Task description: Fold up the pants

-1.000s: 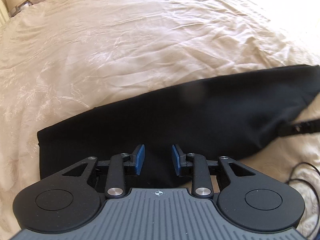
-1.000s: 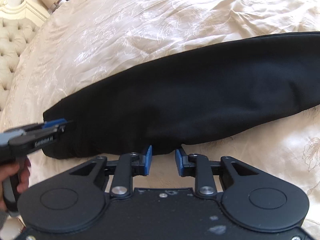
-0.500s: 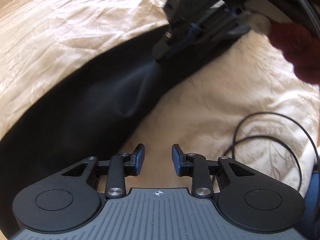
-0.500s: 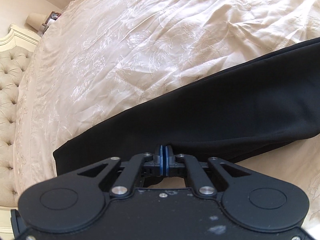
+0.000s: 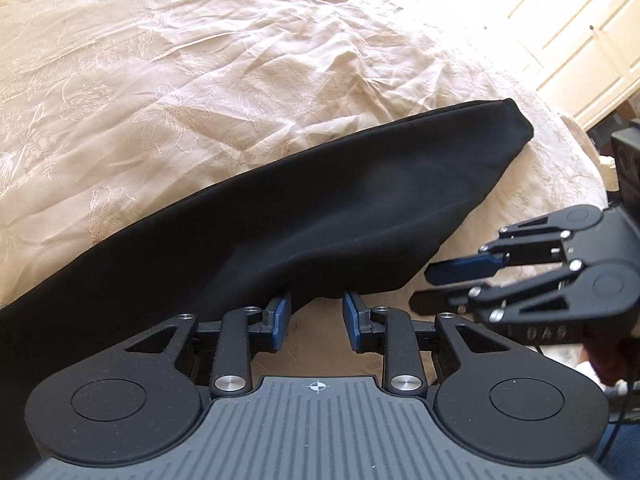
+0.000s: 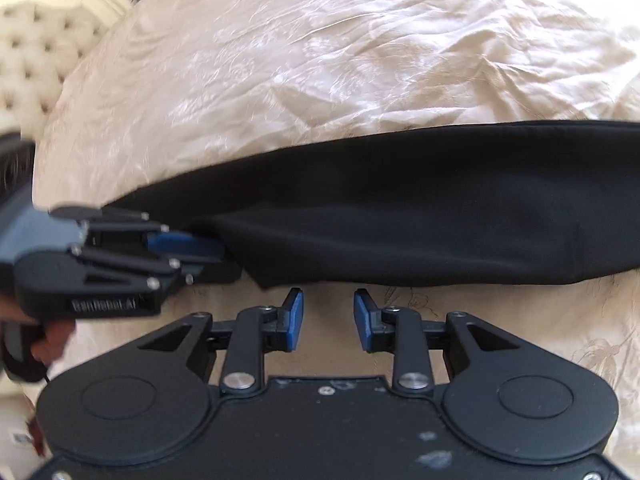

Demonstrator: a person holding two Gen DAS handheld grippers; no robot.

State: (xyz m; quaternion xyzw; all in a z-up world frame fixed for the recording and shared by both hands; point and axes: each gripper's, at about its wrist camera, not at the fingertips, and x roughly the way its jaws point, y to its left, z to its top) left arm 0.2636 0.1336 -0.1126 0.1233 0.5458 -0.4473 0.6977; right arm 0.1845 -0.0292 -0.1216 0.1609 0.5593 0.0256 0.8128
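A pair of black fabric pants (image 5: 320, 216) lies in a long, narrow band across the cream embroidered bedspread (image 5: 200, 80), one squared-off end (image 5: 516, 124) pointing toward the white panelled doors (image 5: 576, 40) in the left wrist view. The left gripper (image 5: 316, 322) sits at the near edge of the cloth with its blue-padded jaws spread apart — nothing is between them, and bare bedspread shows in the gap. The right gripper (image 6: 328, 320) is likewise parted and holds nothing, its tips just short of the pants' near edge (image 6: 400, 276). In the right wrist view the left gripper appears from the side, blurred, its blue fingers (image 6: 188, 246) at the hem of the fabric. A tufted cream headboard (image 6: 36, 48) stands at the far left corner of the bed.
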